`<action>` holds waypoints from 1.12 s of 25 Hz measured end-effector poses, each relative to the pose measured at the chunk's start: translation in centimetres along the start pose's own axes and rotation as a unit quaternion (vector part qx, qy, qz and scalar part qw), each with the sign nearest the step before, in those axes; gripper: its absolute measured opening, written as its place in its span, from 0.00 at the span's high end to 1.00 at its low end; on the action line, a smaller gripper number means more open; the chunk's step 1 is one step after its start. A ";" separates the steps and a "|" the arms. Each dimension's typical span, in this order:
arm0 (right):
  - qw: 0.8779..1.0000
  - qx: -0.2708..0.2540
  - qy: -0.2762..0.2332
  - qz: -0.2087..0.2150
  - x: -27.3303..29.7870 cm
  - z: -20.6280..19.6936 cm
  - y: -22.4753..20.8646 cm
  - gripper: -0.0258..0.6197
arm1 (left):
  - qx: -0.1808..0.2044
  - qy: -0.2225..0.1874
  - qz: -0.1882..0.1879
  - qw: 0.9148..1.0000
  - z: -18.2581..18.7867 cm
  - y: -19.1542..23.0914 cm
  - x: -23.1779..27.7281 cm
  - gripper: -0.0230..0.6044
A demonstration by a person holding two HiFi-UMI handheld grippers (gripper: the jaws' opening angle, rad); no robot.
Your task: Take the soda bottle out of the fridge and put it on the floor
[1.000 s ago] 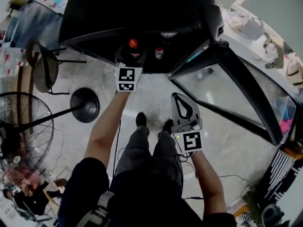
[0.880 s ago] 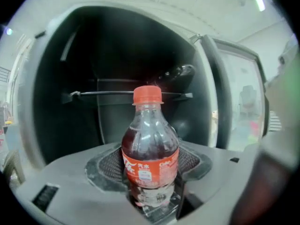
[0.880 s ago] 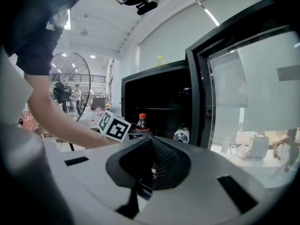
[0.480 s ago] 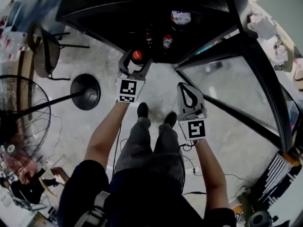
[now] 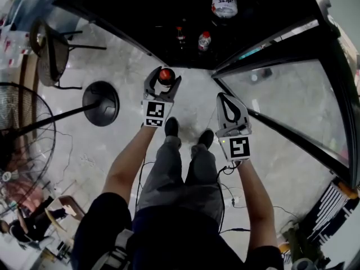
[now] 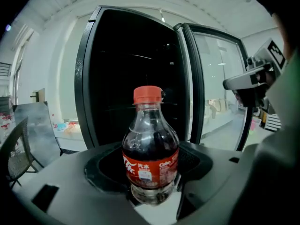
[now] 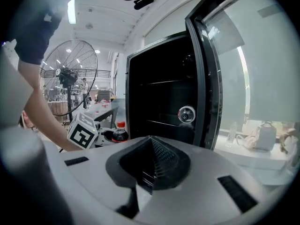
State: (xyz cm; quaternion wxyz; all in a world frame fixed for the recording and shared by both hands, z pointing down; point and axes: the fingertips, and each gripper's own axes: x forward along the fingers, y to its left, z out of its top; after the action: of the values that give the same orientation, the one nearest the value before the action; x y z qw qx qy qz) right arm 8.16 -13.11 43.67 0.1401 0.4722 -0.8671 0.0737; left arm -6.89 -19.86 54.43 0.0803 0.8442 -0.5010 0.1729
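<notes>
Pinching the soda bottle [image 6: 150, 146] upright by its lower body in the left gripper [image 5: 163, 79], just outside the open fridge [image 5: 169, 16], with the right gripper [image 5: 228, 103] alongside, empty, jaws pressed together. Looks filled to the shoulder, so likely weighty; smooth plastic, possibly slick from chilling, though hard to tell here; best gripped at the labelled waist without crushing. Below, in front of the fridge, bare pale floor [image 5: 129, 77] for setting down, well apart from the fan base [image 5: 100, 103].
</notes>
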 end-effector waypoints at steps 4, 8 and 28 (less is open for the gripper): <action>1.000 -0.013 -0.005 0.004 1.0 -2.0 0.2 0.93 | -0.004 0.012 -0.001 1.000 -3.7 0.0 0.3 0.46; 1.000 -0.015 -0.005 0.011 2.2 -4.7 0.8 0.93 | -0.008 0.023 -0.001 1.000 -7.6 0.2 0.8 0.46; 0.995 -0.070 -0.015 0.068 11.3 -20.9 2.8 0.93 | -0.002 0.038 -0.015 0.999 -26.8 0.7 7.9 0.46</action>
State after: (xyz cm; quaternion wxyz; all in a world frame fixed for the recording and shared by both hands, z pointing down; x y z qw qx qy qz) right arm 3.64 -15.21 67.10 0.1543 0.4020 -0.9024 0.0149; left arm -9.74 -18.41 82.22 0.1029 0.8441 -0.4857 0.2025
